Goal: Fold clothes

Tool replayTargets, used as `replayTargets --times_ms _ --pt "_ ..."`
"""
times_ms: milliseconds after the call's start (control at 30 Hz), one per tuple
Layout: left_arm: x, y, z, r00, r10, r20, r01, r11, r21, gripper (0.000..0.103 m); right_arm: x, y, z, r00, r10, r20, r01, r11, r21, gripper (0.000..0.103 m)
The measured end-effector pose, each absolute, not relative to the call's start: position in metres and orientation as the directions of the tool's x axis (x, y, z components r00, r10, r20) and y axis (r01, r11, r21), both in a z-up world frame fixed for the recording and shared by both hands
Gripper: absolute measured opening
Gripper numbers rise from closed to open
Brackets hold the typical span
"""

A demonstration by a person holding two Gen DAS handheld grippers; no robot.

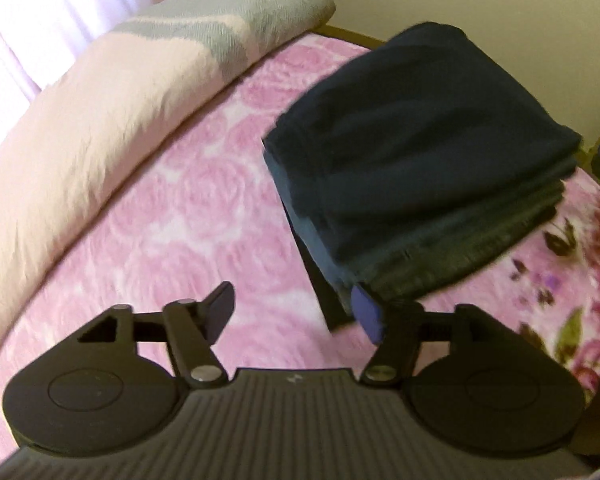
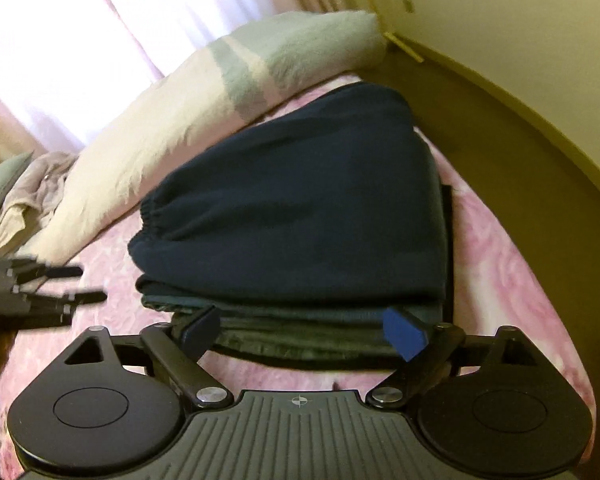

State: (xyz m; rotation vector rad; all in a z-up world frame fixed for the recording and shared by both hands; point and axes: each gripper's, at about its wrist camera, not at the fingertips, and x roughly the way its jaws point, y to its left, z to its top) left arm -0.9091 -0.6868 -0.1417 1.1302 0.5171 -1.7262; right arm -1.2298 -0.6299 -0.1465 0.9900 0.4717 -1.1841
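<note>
Stack of folded dark clothes point(image 2: 300, 208) sits on the pink flowered bedspread point(image 1: 160, 208), near the bed's far corner; navy piece with a gathered elastic edge on top, greyer layers beneath. Stack looks neat, edges roughly aligned

Right gripper point(image 2: 302, 330) at the near edge of the stack, jaws spread wide, one tip at each front corner of the lower layers; whether the tips touch cloth, cannot tell. Nothing clamped

Left gripper point(image 1: 296, 312) to the stack's left, jaws released and wide; its blue-padded right finger point(image 1: 367, 312) just at the stack's near corner, the other finger over bare bedspread. Holds nothing. Picture blurred

Beyond the stack: a long cream blanket roll point(image 2: 160, 128) with a grey band, lying along the window side. Crumpled pale cloth point(image 2: 24, 196) at far left. Brown floor point(image 2: 520, 152) past the bed edge
</note>
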Motion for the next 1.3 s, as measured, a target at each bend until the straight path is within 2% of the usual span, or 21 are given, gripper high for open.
replayTargets --times_ms 167,300,533,733,1033,1100,1300 --pt "-0.902 -0.638 -0.133 -0.126 -0.502 -0.856 0.891 -0.436 0.125 0.083 -1.209 -0.589 -0.132 0.251 -0.543 -0.801 0.938 -0.068 0.34 0.092" --pt "-0.89 -0.607 -0.111 -0.17 -0.535 -0.827 0.897 -0.432 0.095 0.088 -1.187 -0.549 -0.111 0.145 -0.562 -0.814 0.955 -0.137 0.265 0.092" --pt "-0.867 -0.556 -0.065 -0.247 -0.595 -0.765 0.906 -0.422 0.036 0.088 -1.142 -0.498 -0.072 0.031 -0.595 -0.803 0.961 -0.204 0.188 0.092" --pt "-0.862 -0.527 -0.039 -0.283 -0.645 -0.71 0.841 -0.523 0.14 0.088 -1.112 -0.472 -0.041 -0.017 -0.636 -0.772 0.967 -0.207 0.149 0.092" --pt "-0.859 -0.503 -0.022 -0.317 -0.67 -0.671 0.865 -0.494 0.084 0.089 -1.085 -0.441 -0.009 -0.078 -0.667 -0.741 0.98 -0.189 0.067 0.092" --pt "-0.86 -0.498 -0.021 -0.327 -0.654 -0.682 0.871 -0.488 0.051 0.09 -1.08 -0.434 -0.004 -0.092 -0.669 -0.738 0.982 -0.184 0.045 0.092" --pt "-0.865 -0.487 -0.019 -0.268 -0.654 -0.708 0.88 -0.464 0.096 0.09 -1.079 -0.429 -0.002 -0.082 -0.67 -0.738 0.987 -0.158 0.034 0.092"
